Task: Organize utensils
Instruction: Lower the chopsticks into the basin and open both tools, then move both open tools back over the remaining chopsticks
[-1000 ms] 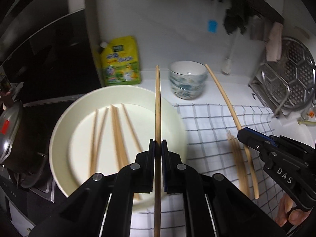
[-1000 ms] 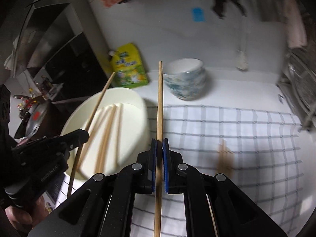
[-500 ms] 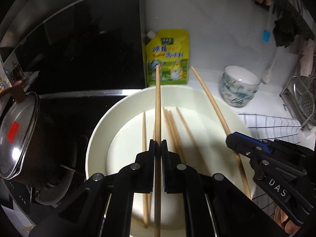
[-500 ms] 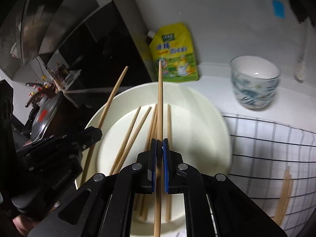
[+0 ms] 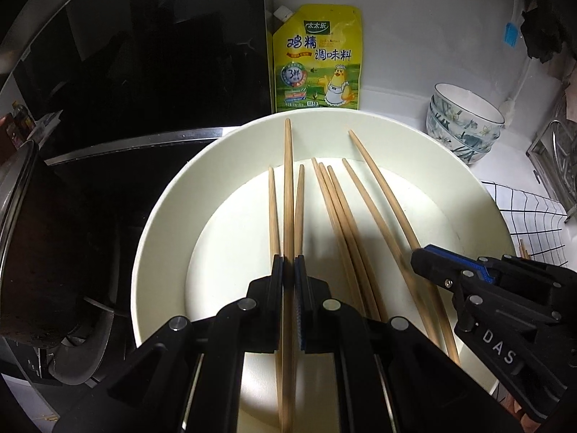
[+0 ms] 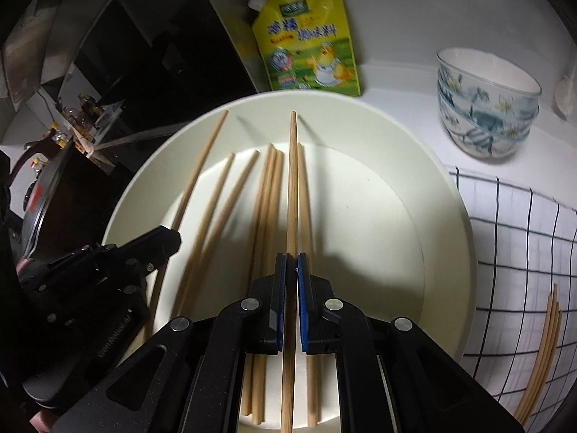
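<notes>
A large cream plate (image 5: 169,216) (image 6: 447,238) holds several loose wooden chopsticks (image 5: 339,216) (image 6: 267,195). My left gripper (image 5: 288,270) is shut on one chopstick (image 5: 287,180) that points forward over the plate's left half. My right gripper (image 6: 291,270) is shut on another chopstick (image 6: 293,180) above the plate's middle. Each gripper shows in the other's view: the right gripper (image 5: 418,263) at lower right with its chopstick (image 5: 382,195), the left gripper (image 6: 173,241) at lower left with its chopstick (image 6: 202,166). More chopsticks (image 6: 541,353) lie on the checked cloth (image 6: 523,223).
A yellow seasoning pouch (image 5: 317,61) leans on the wall behind the plate. Stacked patterned bowls (image 5: 465,122) (image 6: 487,104) stand at the right. A black stove (image 5: 108,166) with a dark pot (image 5: 21,252) is at the left. A metal rack (image 5: 555,166) is far right.
Both grippers, each still holding its chopstick, moved left from the checked cloth to over the plate and sank closer to it. The plate now fills both views.
</notes>
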Demonstrator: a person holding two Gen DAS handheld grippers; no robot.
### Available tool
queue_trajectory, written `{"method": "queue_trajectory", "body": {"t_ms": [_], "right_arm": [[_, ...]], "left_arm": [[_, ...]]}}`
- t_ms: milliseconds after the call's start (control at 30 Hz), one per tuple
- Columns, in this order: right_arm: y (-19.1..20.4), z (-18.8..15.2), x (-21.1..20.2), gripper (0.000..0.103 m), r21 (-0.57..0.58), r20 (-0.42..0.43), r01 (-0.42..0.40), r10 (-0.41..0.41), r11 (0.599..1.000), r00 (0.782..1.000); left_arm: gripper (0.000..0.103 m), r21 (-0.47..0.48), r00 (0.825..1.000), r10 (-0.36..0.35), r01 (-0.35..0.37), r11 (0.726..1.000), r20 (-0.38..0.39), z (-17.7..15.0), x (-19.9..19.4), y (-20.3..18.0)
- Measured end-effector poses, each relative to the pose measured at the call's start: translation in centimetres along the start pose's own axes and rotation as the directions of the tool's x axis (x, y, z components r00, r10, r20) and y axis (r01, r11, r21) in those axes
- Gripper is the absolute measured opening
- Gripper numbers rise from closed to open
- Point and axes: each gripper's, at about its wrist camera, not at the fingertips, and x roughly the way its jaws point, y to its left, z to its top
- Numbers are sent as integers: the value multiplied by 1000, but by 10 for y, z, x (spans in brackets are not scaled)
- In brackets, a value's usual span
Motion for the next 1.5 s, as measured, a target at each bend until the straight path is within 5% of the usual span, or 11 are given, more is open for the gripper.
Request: {"method": "queue_trajectory", "body": {"t_ms": [267, 367, 600, 1500], "right_arm": [[-2, -6, -2, 11, 6, 3, 20, -20, 1000, 1000], [-3, -6, -9, 24, 6, 24, 24, -24, 1000, 999], [-6, -8, -23, 26, 15, 49, 19, -19, 1000, 999], [-30, -69, -119, 41, 13, 134, 58, -59, 998, 989]], "left_arm": [[10, -6, 1000, 4, -4, 1000, -15, -1, -1, 1], [22, -12, 1000, 12, -12, 1000, -19, -2, -2, 2], [53, -22, 1000, 25, -25, 999, 8, -6, -17, 4], [63, -32, 998, -16, 18, 999, 54, -45, -84, -49]]}}
